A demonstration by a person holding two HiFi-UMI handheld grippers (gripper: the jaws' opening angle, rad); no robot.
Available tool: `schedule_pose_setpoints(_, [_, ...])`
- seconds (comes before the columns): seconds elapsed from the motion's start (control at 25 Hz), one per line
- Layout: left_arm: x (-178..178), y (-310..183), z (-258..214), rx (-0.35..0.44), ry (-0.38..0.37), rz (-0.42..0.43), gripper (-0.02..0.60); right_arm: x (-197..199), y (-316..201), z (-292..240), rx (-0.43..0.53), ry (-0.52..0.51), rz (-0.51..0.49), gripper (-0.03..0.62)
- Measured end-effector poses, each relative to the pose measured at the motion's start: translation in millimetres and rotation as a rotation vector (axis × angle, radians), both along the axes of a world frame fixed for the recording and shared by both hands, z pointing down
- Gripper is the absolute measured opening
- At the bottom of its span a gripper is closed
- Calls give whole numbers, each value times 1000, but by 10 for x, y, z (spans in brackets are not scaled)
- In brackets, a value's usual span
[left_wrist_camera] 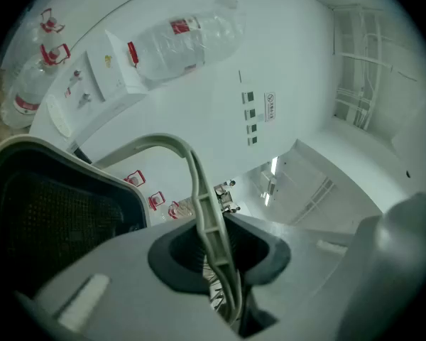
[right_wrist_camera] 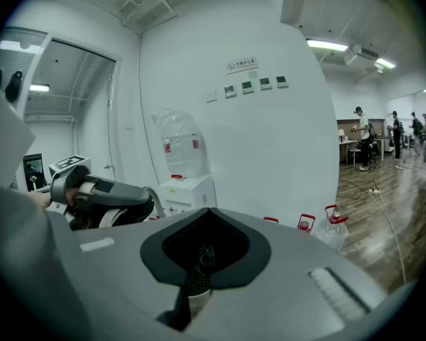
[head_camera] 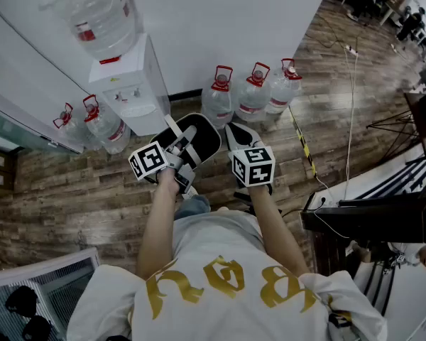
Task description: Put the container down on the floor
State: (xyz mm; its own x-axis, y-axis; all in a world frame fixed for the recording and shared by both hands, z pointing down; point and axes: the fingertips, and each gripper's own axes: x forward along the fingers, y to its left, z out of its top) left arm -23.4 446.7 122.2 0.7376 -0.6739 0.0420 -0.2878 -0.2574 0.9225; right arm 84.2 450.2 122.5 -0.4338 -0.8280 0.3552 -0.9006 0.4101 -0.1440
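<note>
The container [head_camera: 199, 142] is a black mesh basket with a pale rim and a pale arched handle [head_camera: 179, 139]. It hangs in the air in front of the person, well above the wood floor [head_camera: 71, 204]. My left gripper [head_camera: 177, 150] is shut on the handle [left_wrist_camera: 200, 190], which runs up between its jaws; the basket's mesh wall [left_wrist_camera: 53, 219] fills that view's left. My right gripper [head_camera: 236, 137] sits at the basket's right side. Its jaws are shut on a strip of black mesh and pale rim [right_wrist_camera: 193, 284].
A white water dispenser [head_camera: 129, 85] with a bottle on top stands against the wall ahead. Three water jugs [head_camera: 253, 91] line the wall to its right, two more [head_camera: 92, 123] to its left. A black desk [head_camera: 383, 215] and cables lie at right.
</note>
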Motion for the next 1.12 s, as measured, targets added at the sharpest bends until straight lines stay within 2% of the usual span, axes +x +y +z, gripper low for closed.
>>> schedule_pose_setpoints(0.44, [-106,97,74,-47,6,-66,61,15,56,28,-13,-10,-24,25])
schedule_pose_setpoints(0.68, [-102,16,135,-58,7,-63,61,-17,-29,1,11,-48,-31,26])
schedule_pose_setpoints(0.92, [-138,-252,219,-79,-8,-60,61,-12,-294,110,-11,-34,-23,26])
schedule_pose_setpoints(1.12, [-194,-766,309,-81,3,-64,61,-41,-782,267,-37,-30,-9,26])
